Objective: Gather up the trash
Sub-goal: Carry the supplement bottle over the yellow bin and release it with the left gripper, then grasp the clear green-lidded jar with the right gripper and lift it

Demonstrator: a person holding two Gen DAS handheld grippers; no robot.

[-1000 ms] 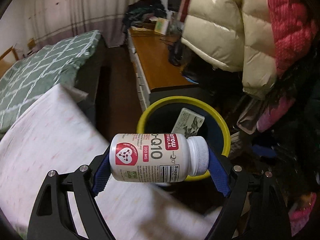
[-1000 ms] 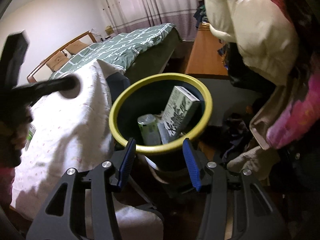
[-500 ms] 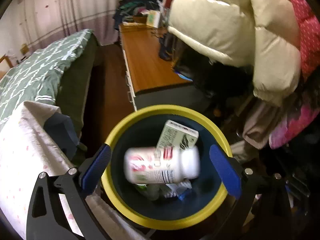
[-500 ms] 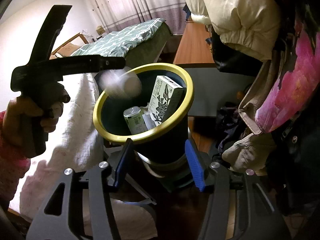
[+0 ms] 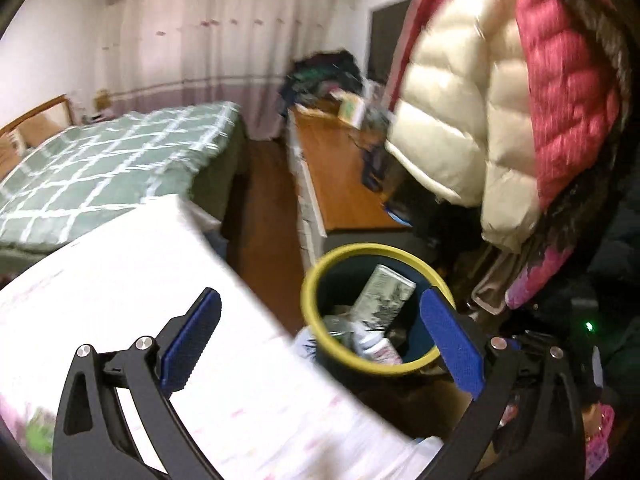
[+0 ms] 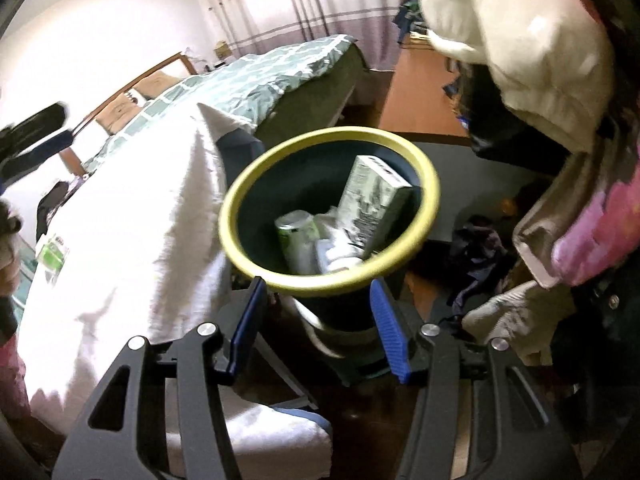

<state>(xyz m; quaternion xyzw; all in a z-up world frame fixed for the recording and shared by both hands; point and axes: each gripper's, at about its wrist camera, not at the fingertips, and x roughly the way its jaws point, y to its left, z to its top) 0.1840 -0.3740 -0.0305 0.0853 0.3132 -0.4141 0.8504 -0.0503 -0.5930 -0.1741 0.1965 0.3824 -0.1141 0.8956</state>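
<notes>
Trash bin (image 5: 310,292) with carton (image 6: 374,204), labels too blurred to read; both grippers' fingers apart, empty.

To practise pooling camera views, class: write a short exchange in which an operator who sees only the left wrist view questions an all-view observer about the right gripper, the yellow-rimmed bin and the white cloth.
Operator: My left gripper has open, empty jaws. Where is the right gripper?
Observer: The right gripper points at the bin, jaws apart, gripping nothing.
Operator: What stands beside the box in there?
Observer: A pale green can, upright, left of the box.
Operator: I see a green blur on the white cloth. What is it?
Observer: A green-and-white packet, lying flat.
</notes>
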